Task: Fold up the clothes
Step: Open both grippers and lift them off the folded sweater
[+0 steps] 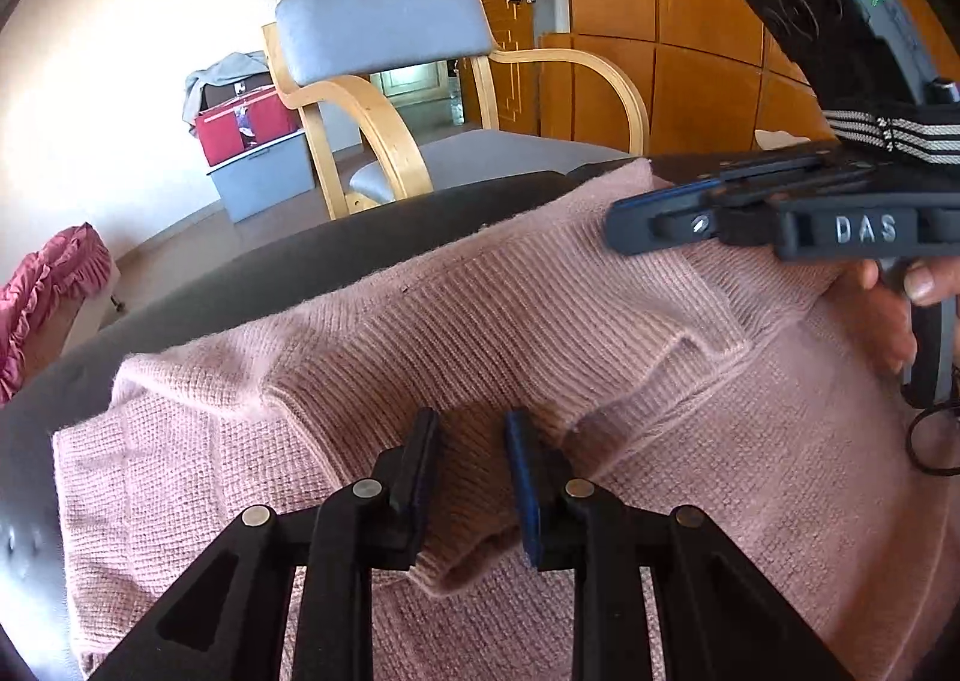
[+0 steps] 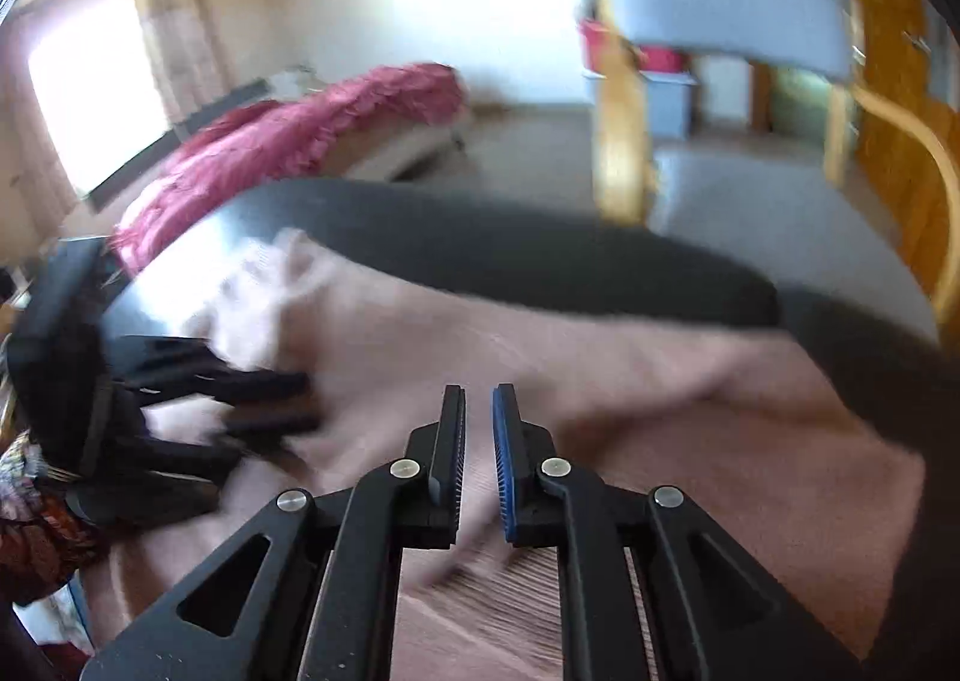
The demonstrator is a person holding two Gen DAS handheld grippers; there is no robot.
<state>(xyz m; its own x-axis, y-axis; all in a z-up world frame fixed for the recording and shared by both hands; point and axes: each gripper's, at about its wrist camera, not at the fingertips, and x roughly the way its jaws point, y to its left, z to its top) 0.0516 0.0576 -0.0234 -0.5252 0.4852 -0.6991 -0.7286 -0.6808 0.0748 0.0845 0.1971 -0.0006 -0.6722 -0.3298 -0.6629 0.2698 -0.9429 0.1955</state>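
A pink knit sweater (image 1: 480, 309) lies spread on a dark table (image 1: 336, 261). My left gripper (image 1: 474, 435) is low over its middle, shut on a folded sleeve whose ribbed cuff (image 1: 468, 555) bunches between the fingers. In the left wrist view my right gripper (image 1: 624, 216) hovers just above the sweater's far right part, held by a hand (image 1: 888, 309), fingers together and empty. The right wrist view is motion-blurred: the right gripper (image 2: 479, 399) shows a narrow gap over the sweater (image 2: 630, 381), and the left gripper (image 2: 300, 402) sits at the left.
A wooden armchair with grey cushions (image 1: 384, 27) stands beyond the table's far edge. A red and grey storage box (image 1: 252, 141) is by the wall. A red ruffled cloth (image 1: 42, 297) lies on a bed to the left. Wooden cabinets (image 1: 660, 21) fill the right.
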